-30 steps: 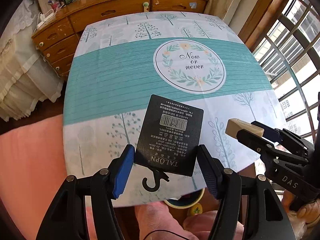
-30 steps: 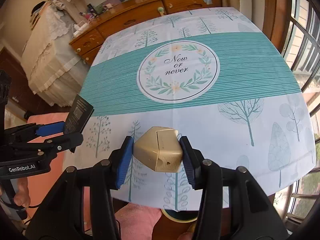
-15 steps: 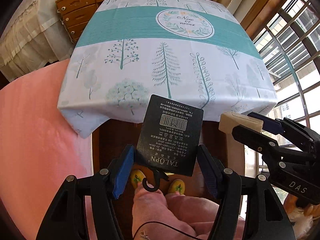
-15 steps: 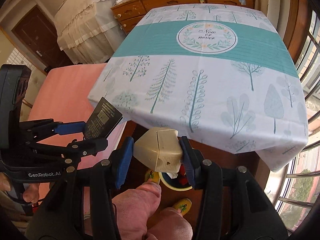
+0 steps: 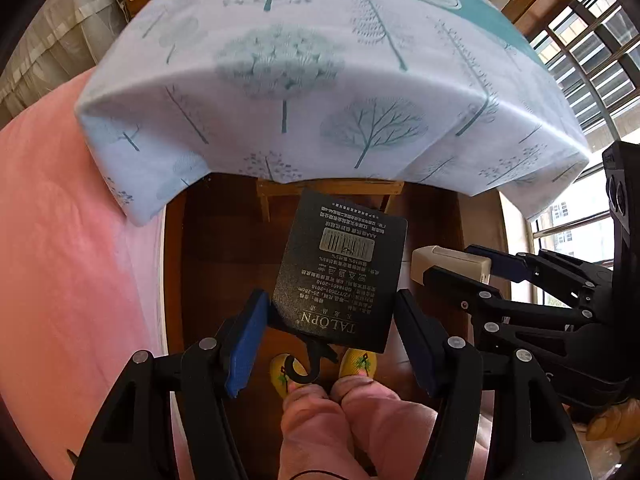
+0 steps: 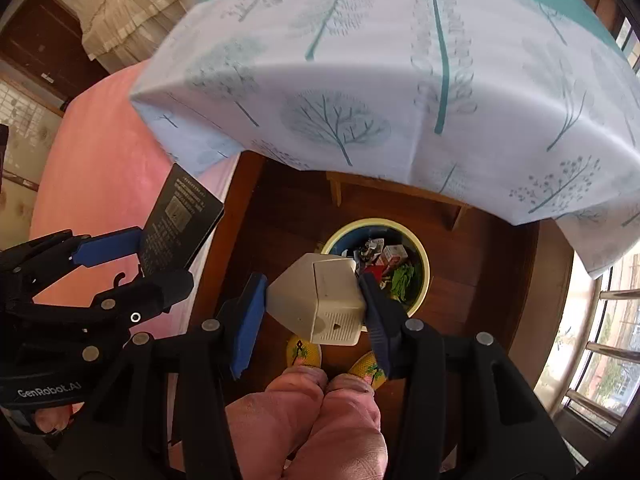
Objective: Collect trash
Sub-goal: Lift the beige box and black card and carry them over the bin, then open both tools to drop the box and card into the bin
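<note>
- The right gripper (image 6: 312, 312) grasps the beige box (image 6: 320, 300) just above the bin (image 6: 422, 256); centre it over the rim before letting go.
- The left gripper (image 5: 328, 332) clamps the black card (image 5: 340, 276) beside it, not over the bin.

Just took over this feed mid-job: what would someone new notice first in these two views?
Each hand-held gripper carries trash: the left hand-held gripper clamps a black TALOPN card, the right hand-held gripper a beige plastic box. Below the box, on the wooden floor by the table's tree-print tablecloth, stands a round bin already holding rubbish.
</note>
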`<state>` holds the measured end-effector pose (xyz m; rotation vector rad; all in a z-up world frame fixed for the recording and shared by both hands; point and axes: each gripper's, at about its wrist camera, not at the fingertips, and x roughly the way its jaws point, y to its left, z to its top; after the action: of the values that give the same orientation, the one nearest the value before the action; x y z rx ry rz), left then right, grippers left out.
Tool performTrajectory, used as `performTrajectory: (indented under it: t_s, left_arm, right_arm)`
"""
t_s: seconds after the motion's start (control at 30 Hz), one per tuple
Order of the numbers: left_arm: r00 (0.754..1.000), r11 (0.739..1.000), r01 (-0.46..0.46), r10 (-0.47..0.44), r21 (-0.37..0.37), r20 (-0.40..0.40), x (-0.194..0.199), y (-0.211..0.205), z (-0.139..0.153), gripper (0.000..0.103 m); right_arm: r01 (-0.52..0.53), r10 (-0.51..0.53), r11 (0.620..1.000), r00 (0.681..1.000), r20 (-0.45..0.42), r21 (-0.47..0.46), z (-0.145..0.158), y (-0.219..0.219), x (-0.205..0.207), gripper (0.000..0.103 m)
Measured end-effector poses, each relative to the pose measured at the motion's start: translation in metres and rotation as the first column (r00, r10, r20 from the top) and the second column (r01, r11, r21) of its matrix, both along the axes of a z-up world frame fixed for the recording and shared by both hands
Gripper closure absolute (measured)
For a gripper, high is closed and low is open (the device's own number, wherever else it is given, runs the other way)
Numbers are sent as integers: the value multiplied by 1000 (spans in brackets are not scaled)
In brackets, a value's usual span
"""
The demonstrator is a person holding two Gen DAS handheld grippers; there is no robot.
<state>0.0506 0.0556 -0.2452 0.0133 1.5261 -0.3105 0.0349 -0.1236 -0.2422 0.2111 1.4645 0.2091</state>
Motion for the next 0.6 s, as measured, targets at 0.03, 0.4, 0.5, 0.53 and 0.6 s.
performTrajectory:
  t_s: [0.03, 0.4, 0.5, 0.53, 0.6]
  left_arm:
    - [1000, 1000, 1, -1, 1, -7, -2, 1, -15, 39]
    - [995, 998, -65, 63, -23, -75, -6, -2, -153, 39]
    - [994, 997, -72, 68, -39, -89, -8, -12, -181, 39]
    - [994, 997, -67, 63, -42, -92, -8, -16, -189, 39]
    - [994, 997, -59, 55, -41, -92, -9, -22, -202, 38]
  right_arm:
    - [20, -20, 1000, 1000, -17, 0, -15, 0, -2, 59]
    - [206, -209, 978, 963, -170, -37, -169, -23, -23, 59]
    - [228, -234, 972, 956, -179, -54, -194, -30, -29, 59]
    - [241, -247, 969, 952, -183, -51, -202, -33, -30, 59]
    - [265, -269, 963, 943, -196, -47, -217, -40, -30, 58]
